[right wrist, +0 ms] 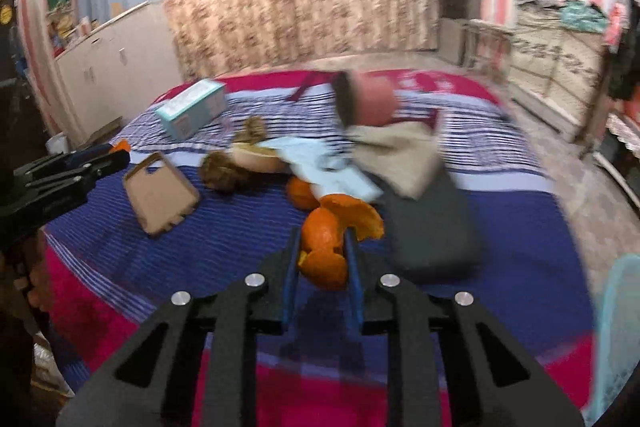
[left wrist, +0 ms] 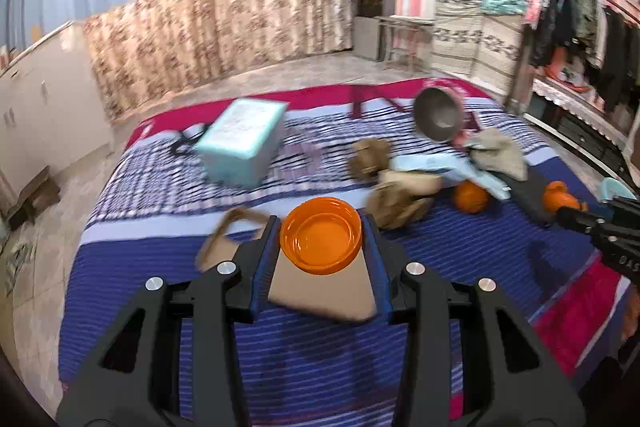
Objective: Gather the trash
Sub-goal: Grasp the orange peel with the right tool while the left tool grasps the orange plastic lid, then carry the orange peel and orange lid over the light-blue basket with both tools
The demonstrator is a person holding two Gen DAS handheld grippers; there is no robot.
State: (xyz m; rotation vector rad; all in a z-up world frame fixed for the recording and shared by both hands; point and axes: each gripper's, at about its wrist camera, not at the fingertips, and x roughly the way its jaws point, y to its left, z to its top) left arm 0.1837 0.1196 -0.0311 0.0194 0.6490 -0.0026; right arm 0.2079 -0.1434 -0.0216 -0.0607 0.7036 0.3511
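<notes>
1. Your left tool (left wrist: pixel 320 247) grips an orange bowl (left wrist: pixel 321 235) above the bed (left wrist: pixel 320 355).
2. A brown card (left wrist: pixel 320 291) lies on the bed just under the bowl.
3. Your right tool (right wrist: pixel 322 259) is closed on orange peel (right wrist: pixel 326 247), held over the bed.
4. More peel (right wrist: pixel 300 193), crumpled paper (right wrist: pixel 222 171) and a blue box (right wrist: pixel 192 109) lie farther back on the bed.

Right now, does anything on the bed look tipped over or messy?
Yes. The pink bin lies on its side near the far edge of the bed, its open mouth sideways. Crumpled brown paper, cloths and an orange are strewn below it, like spilled trash.
</notes>
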